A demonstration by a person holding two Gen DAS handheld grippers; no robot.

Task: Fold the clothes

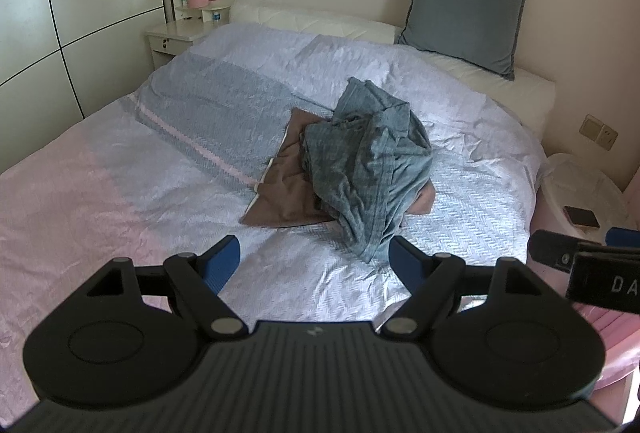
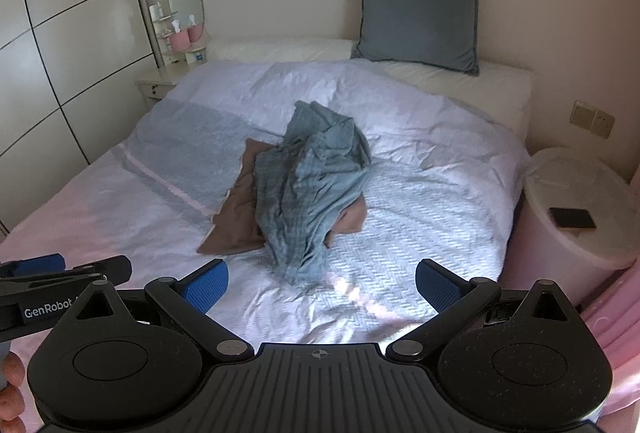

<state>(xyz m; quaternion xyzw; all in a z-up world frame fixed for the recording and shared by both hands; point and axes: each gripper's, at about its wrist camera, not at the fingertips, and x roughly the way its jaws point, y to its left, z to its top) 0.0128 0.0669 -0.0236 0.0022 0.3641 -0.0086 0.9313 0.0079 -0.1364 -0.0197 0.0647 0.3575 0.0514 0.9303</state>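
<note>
A crumpled blue-grey garment [image 1: 368, 165] [image 2: 312, 185] lies in a heap on the middle of the bed. Under it lies a flat brown cloth [image 1: 284, 189] [image 2: 236, 217], partly covered by the heap. My left gripper [image 1: 316, 259] is open and empty, hovering just short of the heap's near end. My right gripper [image 2: 322, 287] is open and empty, also just short of the heap's near edge. The right gripper shows at the right edge of the left wrist view [image 1: 592, 257]. The left gripper shows at the left edge of the right wrist view [image 2: 60, 269].
The bed [image 1: 132, 177] [image 2: 432, 193] has a lilac, grey and pink cover. A grey cushion [image 1: 464, 5] leans on the wall at its head. A round white stool with a phone [image 2: 572, 219] stands at the right. A nightstand [image 1: 176, 37] and wardrobe are at the left.
</note>
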